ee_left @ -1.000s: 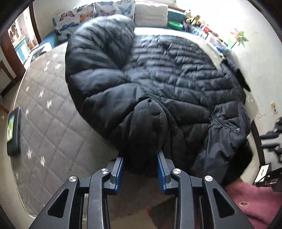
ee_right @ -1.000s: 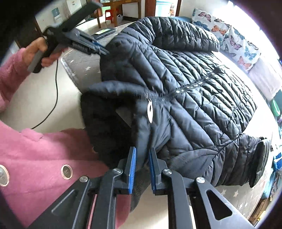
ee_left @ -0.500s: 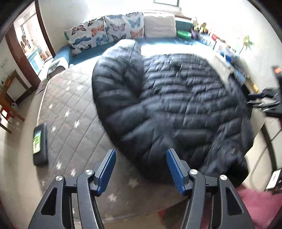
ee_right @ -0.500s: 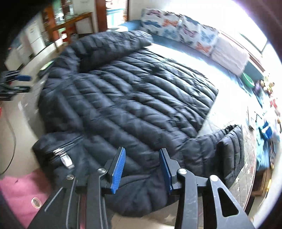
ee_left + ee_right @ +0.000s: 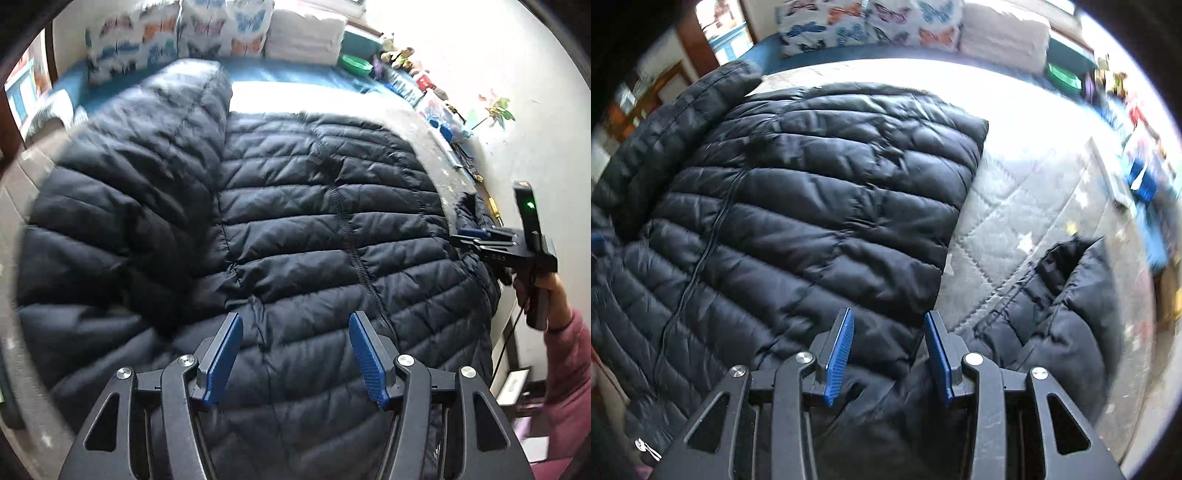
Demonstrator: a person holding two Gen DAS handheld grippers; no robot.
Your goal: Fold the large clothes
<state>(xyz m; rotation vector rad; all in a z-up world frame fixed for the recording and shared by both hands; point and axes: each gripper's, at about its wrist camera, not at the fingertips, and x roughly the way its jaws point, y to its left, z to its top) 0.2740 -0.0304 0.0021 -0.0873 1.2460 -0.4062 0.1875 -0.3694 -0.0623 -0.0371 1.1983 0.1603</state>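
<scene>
A black quilted puffer jacket is lying back-up across a grey star-quilted mattress, its far hem reaching toward the butterfly pillows. On the left, one sleeve is resting folded over the body; the left gripper is hovering above the near middle panel with its blue pads spread, pinching nothing. Further right, the right gripper is likewise gaping over the near right edge, just beside the other sleeve, which is sprawling loose on the mattress. That sleeve likely needs folding in next: pinching near the cuff and laying it flat across the back would work best. The slick, puffy shell is probably going to spring back, so pressing down helps.
</scene>
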